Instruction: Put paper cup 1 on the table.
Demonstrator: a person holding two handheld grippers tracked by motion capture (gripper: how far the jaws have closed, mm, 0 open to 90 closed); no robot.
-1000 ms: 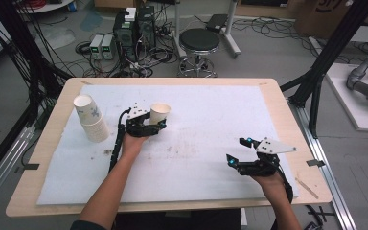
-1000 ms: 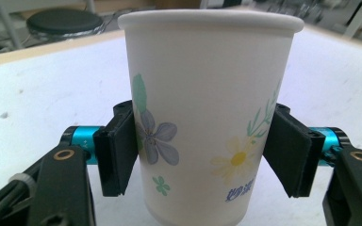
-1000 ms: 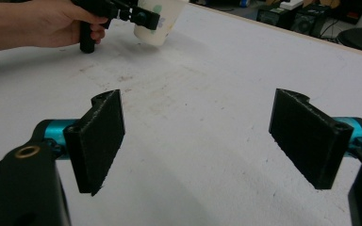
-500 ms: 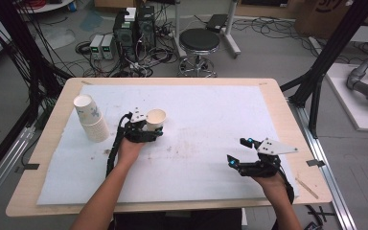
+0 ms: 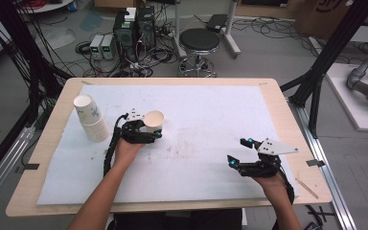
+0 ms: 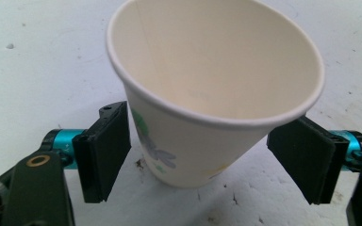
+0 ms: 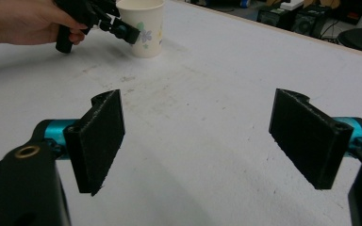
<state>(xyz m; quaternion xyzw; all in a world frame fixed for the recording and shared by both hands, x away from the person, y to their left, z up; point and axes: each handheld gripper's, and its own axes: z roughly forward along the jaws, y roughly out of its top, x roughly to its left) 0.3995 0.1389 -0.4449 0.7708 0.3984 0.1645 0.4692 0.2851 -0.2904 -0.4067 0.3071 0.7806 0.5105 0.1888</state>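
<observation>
Paper cup point(image 6: 217, 94) was white with a green, grey and yellow flower print. Stacked cups point(image 5: 92, 120) were white with a bluish print. Gripper jaws were black on teal mounts. Worktop point(image 5: 211, 129) was white with a tan wooden border.

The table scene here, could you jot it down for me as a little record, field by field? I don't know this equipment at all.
setting: wooden table with a white mat on top
single cup: paper cup, upright, empty, flower print
left gripper: open, one jaw on each side of the cup, small gaps both sides
right gripper: open, nothing between its jaws, over bare mat
stack: paper cups nested, leaning, near the mat's left edge
beyond the table: stool, boxes and cables on the floor
</observation>
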